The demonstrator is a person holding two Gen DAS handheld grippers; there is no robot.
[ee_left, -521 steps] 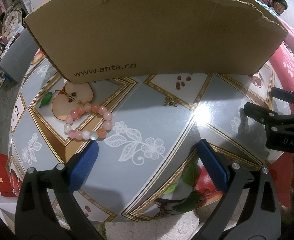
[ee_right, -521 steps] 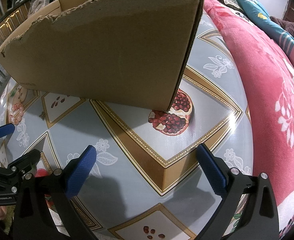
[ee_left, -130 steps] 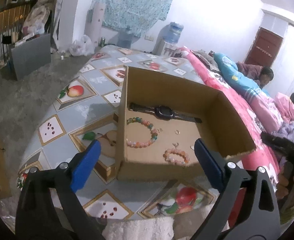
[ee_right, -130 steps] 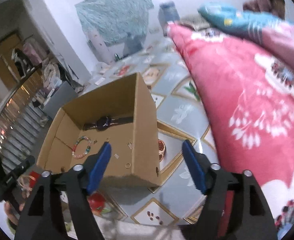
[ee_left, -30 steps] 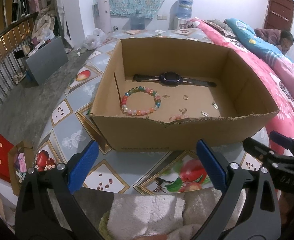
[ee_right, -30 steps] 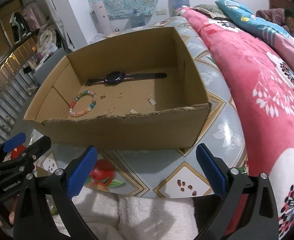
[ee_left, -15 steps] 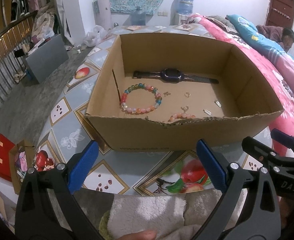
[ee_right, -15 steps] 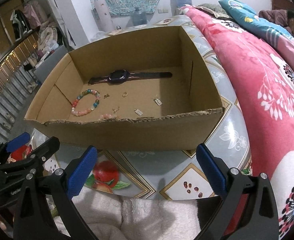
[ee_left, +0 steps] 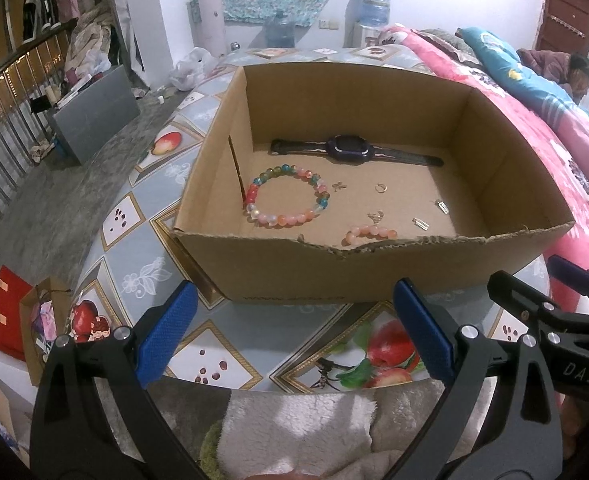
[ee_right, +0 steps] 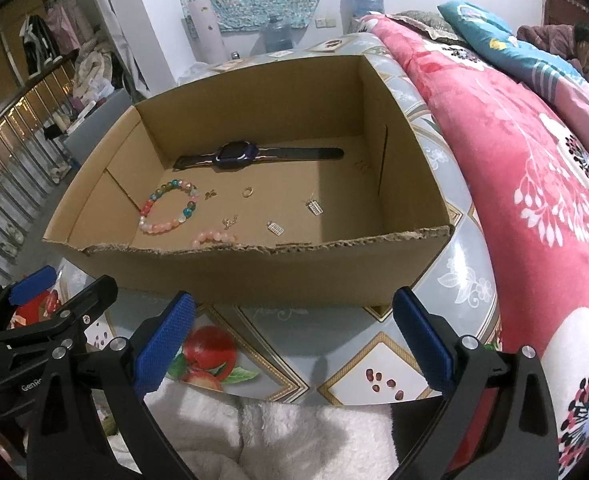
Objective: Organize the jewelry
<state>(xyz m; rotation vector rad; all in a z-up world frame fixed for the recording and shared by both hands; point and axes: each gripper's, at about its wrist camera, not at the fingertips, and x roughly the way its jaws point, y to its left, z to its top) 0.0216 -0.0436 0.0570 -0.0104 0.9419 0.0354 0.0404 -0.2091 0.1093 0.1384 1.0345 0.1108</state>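
Both the left gripper [ee_left: 294, 332] and right gripper [ee_right: 292, 334] hang open and empty before the cardboard box [ee_left: 374, 272], where the jewelry looks gathered, so withdrawing seems next.

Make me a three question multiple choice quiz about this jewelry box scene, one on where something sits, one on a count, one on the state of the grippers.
1. Where does the watch lie in the cardboard box?
A. Along the far wall
B. Against the torn near wall
C. Outside on the table

2. How many bead bracelets are in the box?
A. One
B. Two
C. Four

3. What state are the left gripper and right gripper in?
A. Both shut on a bracelet
B. One open, one shut
C. Both open and empty

Answers:
1. A, the watch stretches flat beside the far wall.
2. B, a multicolour bracelet and a pink bracelet partly hidden by the near wall.
3. C, each gripper's jaws stand wide apart over the table, in front of the box, with nothing between them.
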